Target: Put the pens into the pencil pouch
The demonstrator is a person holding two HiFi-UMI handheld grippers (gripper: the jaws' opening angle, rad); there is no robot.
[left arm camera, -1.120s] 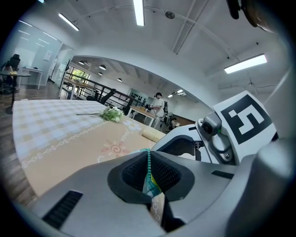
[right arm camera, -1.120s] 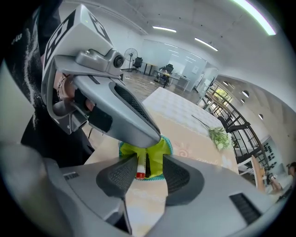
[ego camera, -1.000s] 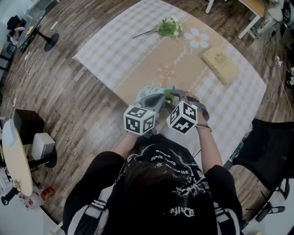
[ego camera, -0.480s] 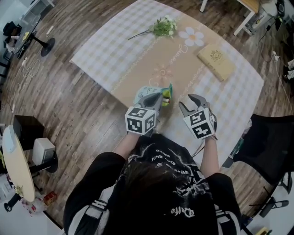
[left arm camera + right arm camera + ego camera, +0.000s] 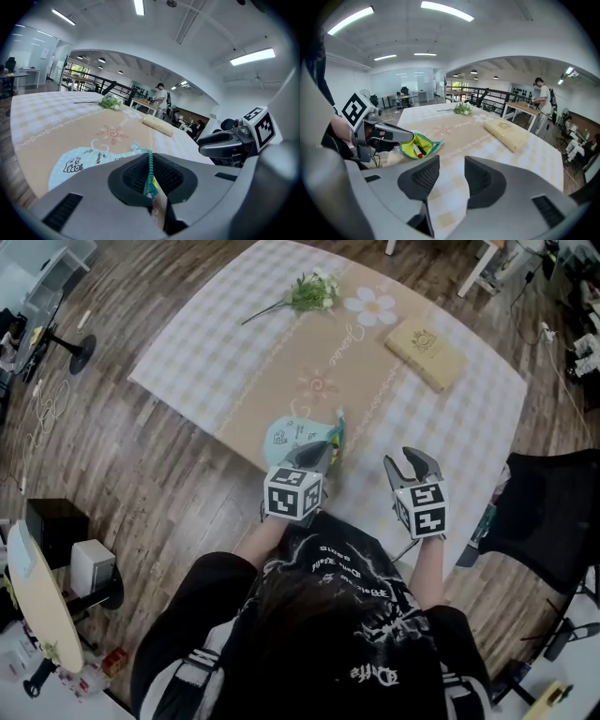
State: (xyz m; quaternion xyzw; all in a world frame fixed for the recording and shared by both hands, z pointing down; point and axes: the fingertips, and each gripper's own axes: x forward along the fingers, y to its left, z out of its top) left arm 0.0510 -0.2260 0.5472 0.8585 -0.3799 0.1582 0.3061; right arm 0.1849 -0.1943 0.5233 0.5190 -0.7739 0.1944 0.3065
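The light-blue pencil pouch (image 5: 292,434) lies near the table's front edge, and my left gripper (image 5: 315,456) is shut on its teal zipper edge (image 5: 150,169). In the right gripper view the pouch (image 5: 417,145) gapes open. Its yellow-green lining shows, with a red-tipped pen (image 5: 420,153) and a dark pen inside. My right gripper (image 5: 412,461) hovers over the cloth to the right of the pouch, apart from it. Its jaws (image 5: 452,176) are open with nothing between them and have just been closing a little.
A beige book (image 5: 427,352) lies at the far right of the checked tablecloth (image 5: 216,352), and a sprig of flowers (image 5: 311,292) at the far middle. A black chair (image 5: 553,521) stands right of the table. A person stands in the room beyond.
My right gripper has drawn away from the pouch's mouth to the right and rolled its marker cube upright. The left gripper, still gripping the pouch edge, has sunk a little.
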